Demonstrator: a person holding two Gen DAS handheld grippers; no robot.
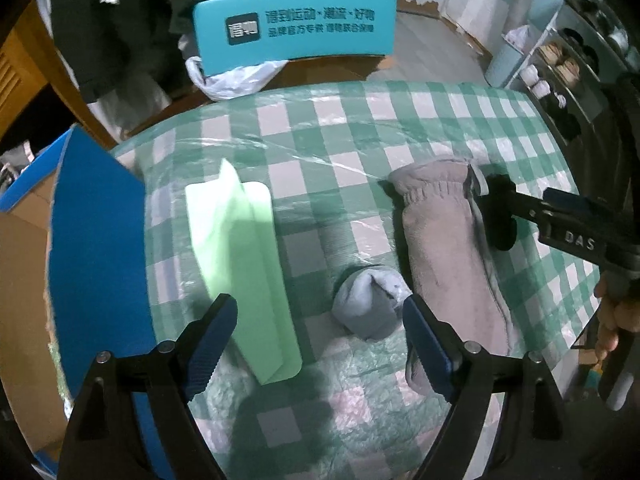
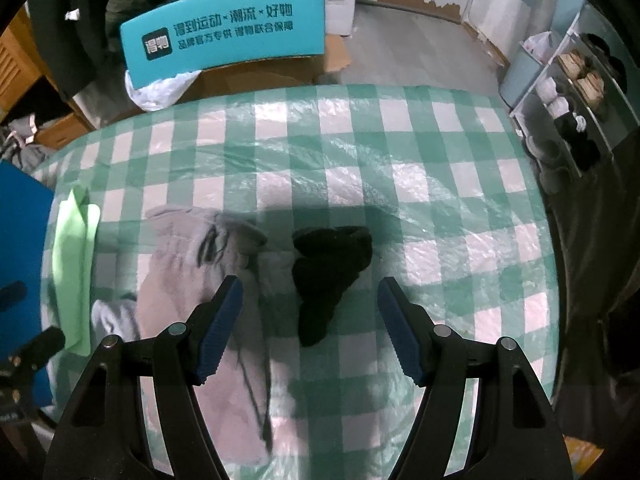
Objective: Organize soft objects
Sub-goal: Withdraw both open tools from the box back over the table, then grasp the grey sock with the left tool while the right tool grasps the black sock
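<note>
The black sock (image 2: 328, 276) lies on the checked bench (image 2: 440, 152) directly ahead of the right gripper (image 2: 310, 328), its long axis running toward the gap between the wide, empty jaws; the left gripper (image 1: 320, 344), also agape and empty, frames the grey rolled sock (image 1: 370, 304)

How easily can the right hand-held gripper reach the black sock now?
Probably yes: the right hand-held gripper is open, and the black sock lies uncovered just ahead, beside the grey garment.
</note>
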